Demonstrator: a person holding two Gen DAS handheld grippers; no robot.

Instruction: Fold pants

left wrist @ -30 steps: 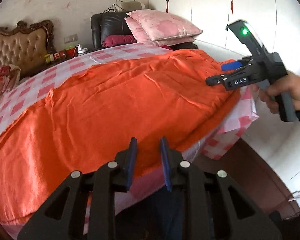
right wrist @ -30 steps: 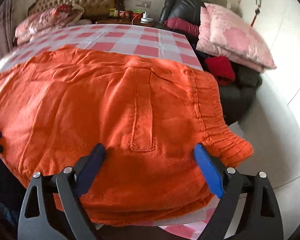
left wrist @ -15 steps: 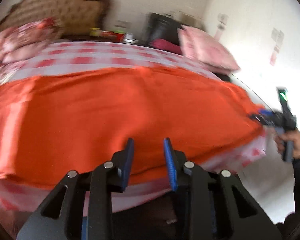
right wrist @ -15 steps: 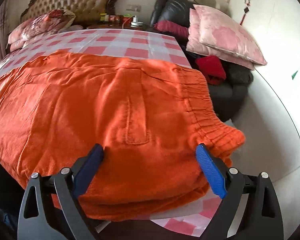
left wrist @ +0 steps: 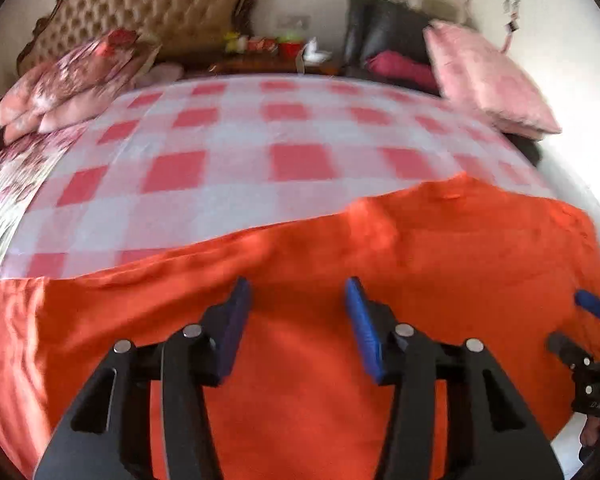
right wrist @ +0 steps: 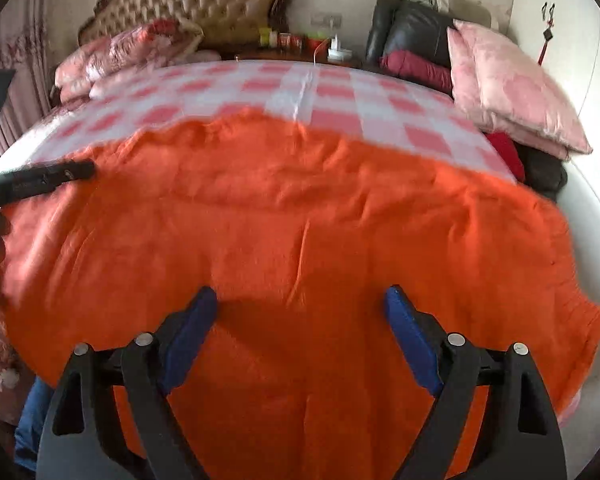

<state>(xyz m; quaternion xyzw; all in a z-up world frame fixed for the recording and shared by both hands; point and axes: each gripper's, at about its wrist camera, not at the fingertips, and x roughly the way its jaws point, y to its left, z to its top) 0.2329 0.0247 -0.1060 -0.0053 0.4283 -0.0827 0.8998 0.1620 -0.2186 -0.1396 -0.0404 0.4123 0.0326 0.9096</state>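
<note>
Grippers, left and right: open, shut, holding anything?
Left gripper: open, holding nothing, over the orange pants.
Right gripper: open wide, holding nothing.

A home bedroom: tufted headboard (right wrist: 196,4), checked bedsheet (left wrist: 228,168), pink pillows (right wrist: 508,84) (cluttered nightstand (right wrist: 300,50) behind).

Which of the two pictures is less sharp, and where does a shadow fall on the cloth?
Left wrist view: more motion blur, the checked sheet smeared. Right wrist view: sharper; a dark shadow lies on the orange pants between the open right gripper fingers.

Daylight is flooding my views (right wall (left wrist: 572,64) glaring), motion blur is softening everything, edges are bowing.
</note>
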